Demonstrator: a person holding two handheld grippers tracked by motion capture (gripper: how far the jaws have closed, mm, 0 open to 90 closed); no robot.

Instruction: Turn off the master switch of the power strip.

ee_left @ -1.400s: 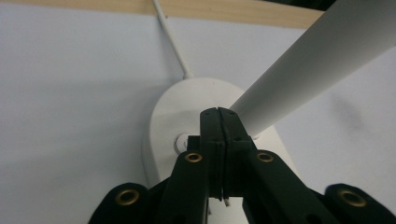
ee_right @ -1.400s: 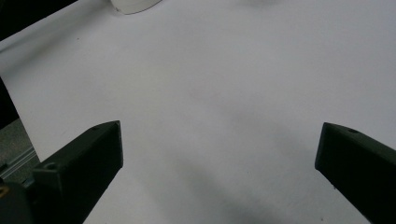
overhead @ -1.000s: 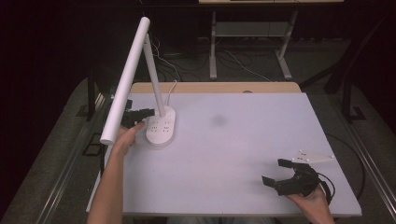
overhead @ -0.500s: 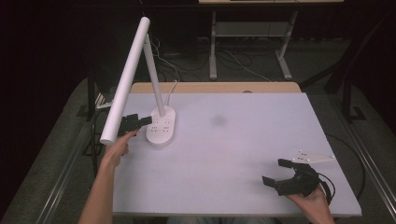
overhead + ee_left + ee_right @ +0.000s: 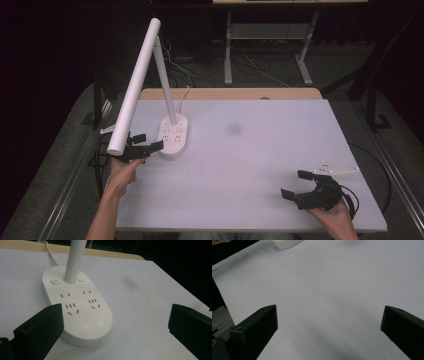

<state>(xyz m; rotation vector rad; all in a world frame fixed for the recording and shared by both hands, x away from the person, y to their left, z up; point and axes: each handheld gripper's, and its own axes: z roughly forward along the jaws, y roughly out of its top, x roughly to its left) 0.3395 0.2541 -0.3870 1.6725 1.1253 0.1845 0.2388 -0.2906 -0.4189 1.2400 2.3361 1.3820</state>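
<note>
A white desk lamp stands at the table's left. Its oval base (image 5: 173, 135) carries sockets and two buttons, and a long white tube head (image 5: 134, 90) slants out over the left edge. My left gripper (image 5: 143, 143) is open just left of the base's near end. In the left gripper view the base (image 5: 75, 302) lies between and beyond the two black jaws, apart from them. My right gripper (image 5: 297, 184) rests open near the front right of the white tabletop (image 5: 250, 160) with nothing between its jaws.
The lamp's white cord (image 5: 184, 95) runs off the back edge. A wooden strip (image 5: 230, 93) borders the table's far side. Desk legs and cables (image 5: 265, 60) lie on the dark floor behind. A faint grey smudge (image 5: 233, 130) marks the tabletop's middle.
My left gripper has drawn back toward the near left, away from the lamp base. The right gripper has stayed in place.
</note>
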